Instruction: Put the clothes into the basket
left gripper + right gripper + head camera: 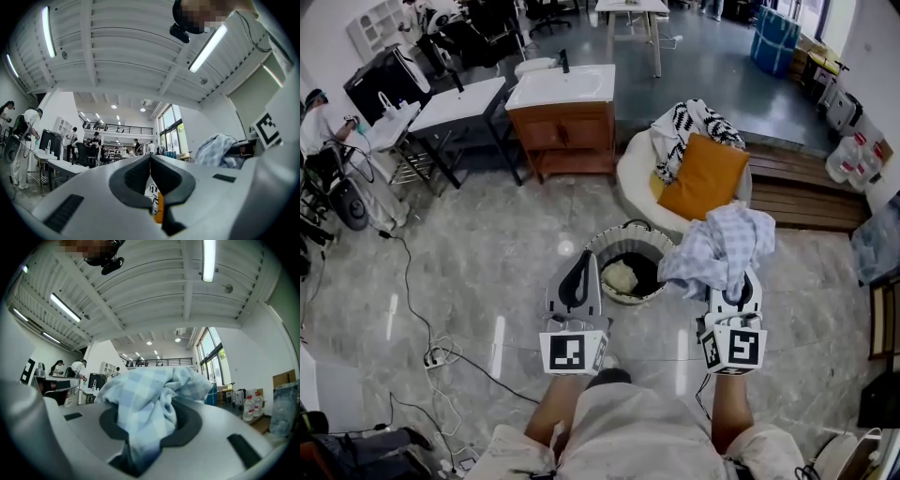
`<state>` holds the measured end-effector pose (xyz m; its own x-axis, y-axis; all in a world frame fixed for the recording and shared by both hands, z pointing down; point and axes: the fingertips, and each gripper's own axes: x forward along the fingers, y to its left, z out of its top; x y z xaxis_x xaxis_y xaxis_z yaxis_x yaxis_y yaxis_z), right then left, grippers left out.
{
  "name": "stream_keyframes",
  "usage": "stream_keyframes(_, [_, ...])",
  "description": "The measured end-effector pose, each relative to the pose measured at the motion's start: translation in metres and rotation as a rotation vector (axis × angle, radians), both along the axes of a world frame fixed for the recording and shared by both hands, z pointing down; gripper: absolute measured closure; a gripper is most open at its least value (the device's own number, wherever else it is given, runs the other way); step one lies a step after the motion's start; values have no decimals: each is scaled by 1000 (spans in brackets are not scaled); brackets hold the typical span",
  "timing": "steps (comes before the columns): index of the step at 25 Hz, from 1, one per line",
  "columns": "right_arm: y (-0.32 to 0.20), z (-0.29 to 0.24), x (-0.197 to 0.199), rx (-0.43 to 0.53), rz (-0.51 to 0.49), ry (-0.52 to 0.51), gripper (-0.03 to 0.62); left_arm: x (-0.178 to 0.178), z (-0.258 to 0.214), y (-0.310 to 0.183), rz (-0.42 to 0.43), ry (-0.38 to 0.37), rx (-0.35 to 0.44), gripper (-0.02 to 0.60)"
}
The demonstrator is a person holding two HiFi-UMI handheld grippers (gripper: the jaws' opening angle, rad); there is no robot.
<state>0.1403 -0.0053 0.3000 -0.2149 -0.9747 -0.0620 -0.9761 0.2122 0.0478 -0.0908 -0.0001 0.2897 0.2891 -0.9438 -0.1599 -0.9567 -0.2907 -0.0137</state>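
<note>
A light blue checked garment [720, 249] hangs bunched from my right gripper [741, 279], whose jaws are shut on it; in the right gripper view the cloth [151, 401] fills the gap between the pads. The round wire basket [628, 263] stands on the floor just left of that gripper, with a pale cloth [621, 278] lying inside. My left gripper [579, 272] hovers at the basket's left rim, jaws shut and holding nothing [150, 161]. Both grippers point roughly level.
A white beanbag chair [639, 173] with an orange cushion [703, 175] and a black-and-white patterned cloth [689, 125] sits behind the basket. A wooden washbasin cabinet [564, 117] stands further back. Cables [412, 309] trail over the marble floor at left.
</note>
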Motion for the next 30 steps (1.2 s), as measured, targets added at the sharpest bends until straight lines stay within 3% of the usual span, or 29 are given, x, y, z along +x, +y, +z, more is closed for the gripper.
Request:
stream_keyframes(8, [-62,5,-58,-26,-5,-6,487,-59,13,-63,-16,0,-25,577])
stream_keyframes(16, [-101,21,-96,-57,9,-2,487,-94,27,-104,0,10,-51,577])
stream_keyframes(22, [-126,34,-87,-87,2,-33,487,-88,36,-132,-9,28,-62,577])
stream_keyframes(30, [-181,43,-63,-101,-28,-60,487,-61,27,-176,-24,3,-2,577])
